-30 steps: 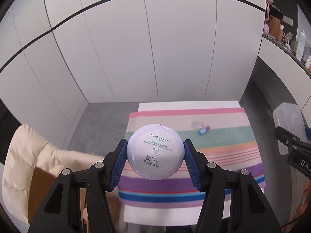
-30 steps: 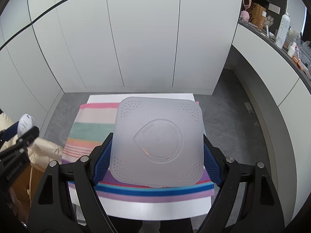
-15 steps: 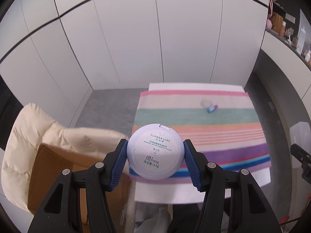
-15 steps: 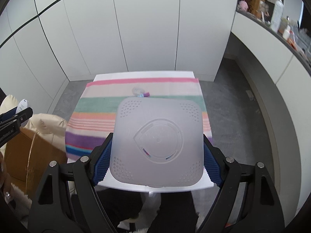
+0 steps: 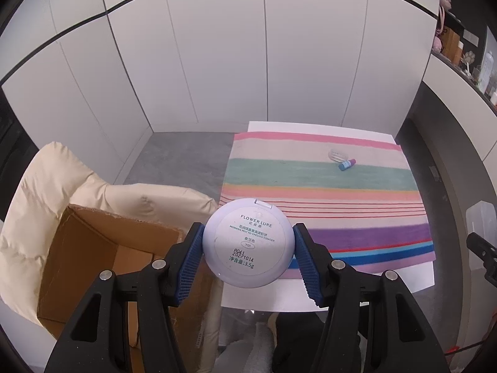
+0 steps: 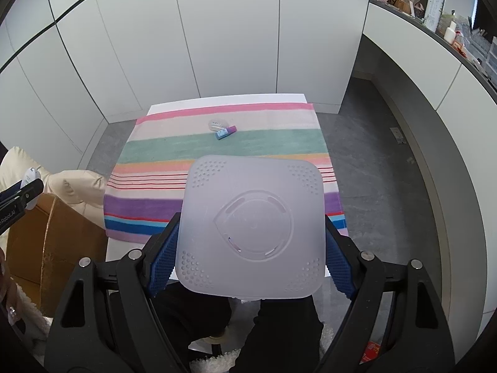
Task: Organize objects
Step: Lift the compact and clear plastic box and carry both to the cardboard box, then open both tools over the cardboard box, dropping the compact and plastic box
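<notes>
A: Gripping a round white compact (image 5: 247, 246) in the left gripper (image 5: 247, 258), blue pads clamping its rim at nine and three o'clock, hanging above the near table edge. Risking a slip there, being curved and smooth and pinched only at two spots.

B: Clamping a frosted square container (image 6: 252, 229) in the right gripper (image 6: 251, 248), jaws spread wide against its sides, hovering over the striped cloth (image 6: 174, 152). Blocking the view beneath, so possibly landing blind.

A: Also minding the small tube (image 6: 225, 132) and clear cap (image 6: 216, 123) lying at twelve o'clock, possibly getting knocked.
</notes>
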A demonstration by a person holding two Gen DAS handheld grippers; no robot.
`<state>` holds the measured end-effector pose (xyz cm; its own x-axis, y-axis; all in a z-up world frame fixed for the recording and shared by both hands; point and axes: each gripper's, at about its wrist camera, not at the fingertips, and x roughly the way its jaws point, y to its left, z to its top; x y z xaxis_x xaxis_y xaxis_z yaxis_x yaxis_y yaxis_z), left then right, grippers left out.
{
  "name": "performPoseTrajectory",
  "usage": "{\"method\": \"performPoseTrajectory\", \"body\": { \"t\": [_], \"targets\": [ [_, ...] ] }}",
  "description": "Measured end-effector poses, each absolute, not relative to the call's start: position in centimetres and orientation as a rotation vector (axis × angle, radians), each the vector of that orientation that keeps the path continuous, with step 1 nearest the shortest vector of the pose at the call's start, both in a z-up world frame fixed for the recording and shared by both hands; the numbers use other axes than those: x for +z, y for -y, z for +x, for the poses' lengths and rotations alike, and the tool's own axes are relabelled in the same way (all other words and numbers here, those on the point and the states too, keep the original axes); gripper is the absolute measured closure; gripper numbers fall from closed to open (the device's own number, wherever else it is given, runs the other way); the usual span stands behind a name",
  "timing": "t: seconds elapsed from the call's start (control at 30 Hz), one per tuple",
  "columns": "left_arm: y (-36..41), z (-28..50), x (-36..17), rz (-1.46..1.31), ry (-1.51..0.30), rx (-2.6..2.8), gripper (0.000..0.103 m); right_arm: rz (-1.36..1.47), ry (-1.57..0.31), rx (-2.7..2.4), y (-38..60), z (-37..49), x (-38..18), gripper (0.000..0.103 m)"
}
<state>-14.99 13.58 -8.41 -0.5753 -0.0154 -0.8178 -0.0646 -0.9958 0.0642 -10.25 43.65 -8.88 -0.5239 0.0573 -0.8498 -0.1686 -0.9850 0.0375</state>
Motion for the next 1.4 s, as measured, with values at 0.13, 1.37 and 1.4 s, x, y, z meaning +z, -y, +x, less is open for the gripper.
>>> {"method": "performPoseTrajectory", "body": {
  "t": [0.13,1.37,1.4],
  "targets": [
    [-11.9,-15.1,-8.5,-1.443,-0.108,2.785,0.044,-1.464,-0.150,2.640,-42.7,-10.7,-8.7,0.019],
    [18.7,-6.5,-9.9,-1.626,0.452,3.133,0.030,-1.718,0.469,3.173,-1.8,-12.0,-9.7,0.018],
    [18.8,-6.5,-9.7,-1.643,0.457,3.140,0.014,-1.694,0.465,3.168,-1.5,-11.8,-9.6,0.011]
  ]
}}
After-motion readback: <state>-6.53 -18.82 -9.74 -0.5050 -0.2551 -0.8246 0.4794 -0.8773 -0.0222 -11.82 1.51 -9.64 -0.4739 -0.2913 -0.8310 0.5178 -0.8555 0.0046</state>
